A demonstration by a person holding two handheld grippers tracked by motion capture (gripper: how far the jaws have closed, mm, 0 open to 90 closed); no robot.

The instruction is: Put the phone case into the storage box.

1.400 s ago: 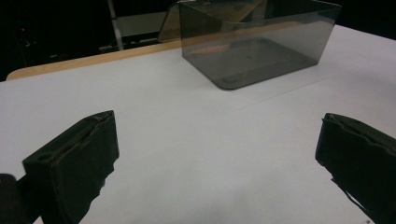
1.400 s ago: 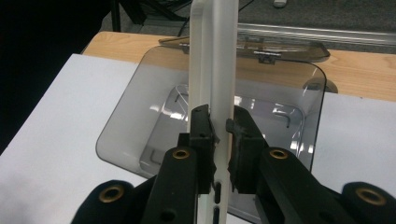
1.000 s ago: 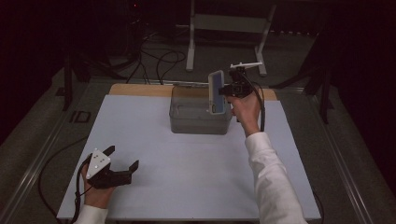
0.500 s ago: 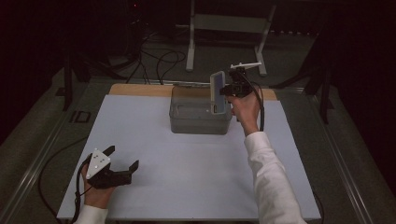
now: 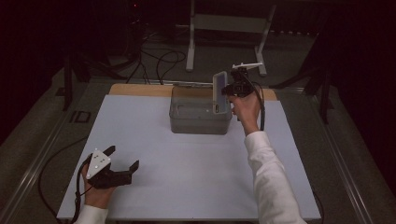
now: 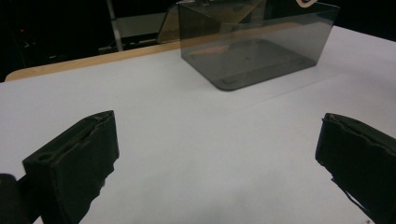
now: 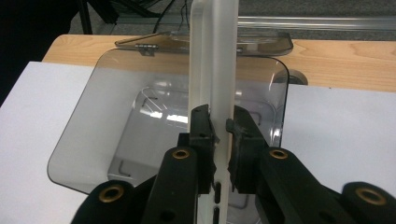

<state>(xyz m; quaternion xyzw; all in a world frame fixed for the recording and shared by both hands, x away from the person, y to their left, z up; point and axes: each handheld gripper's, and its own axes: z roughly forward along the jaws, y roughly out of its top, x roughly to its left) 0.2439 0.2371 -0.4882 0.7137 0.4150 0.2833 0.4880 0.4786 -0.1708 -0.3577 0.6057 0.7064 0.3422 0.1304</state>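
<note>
The right gripper (image 7: 220,128) holds a phone (image 5: 219,92) on its edge, jaws closed on its 2 faces, above the open clear box (image 5: 200,112), probably to lower it inside. The left gripper (image 5: 122,159) rests open on the table (image 5: 187,163), well apart.
</note>
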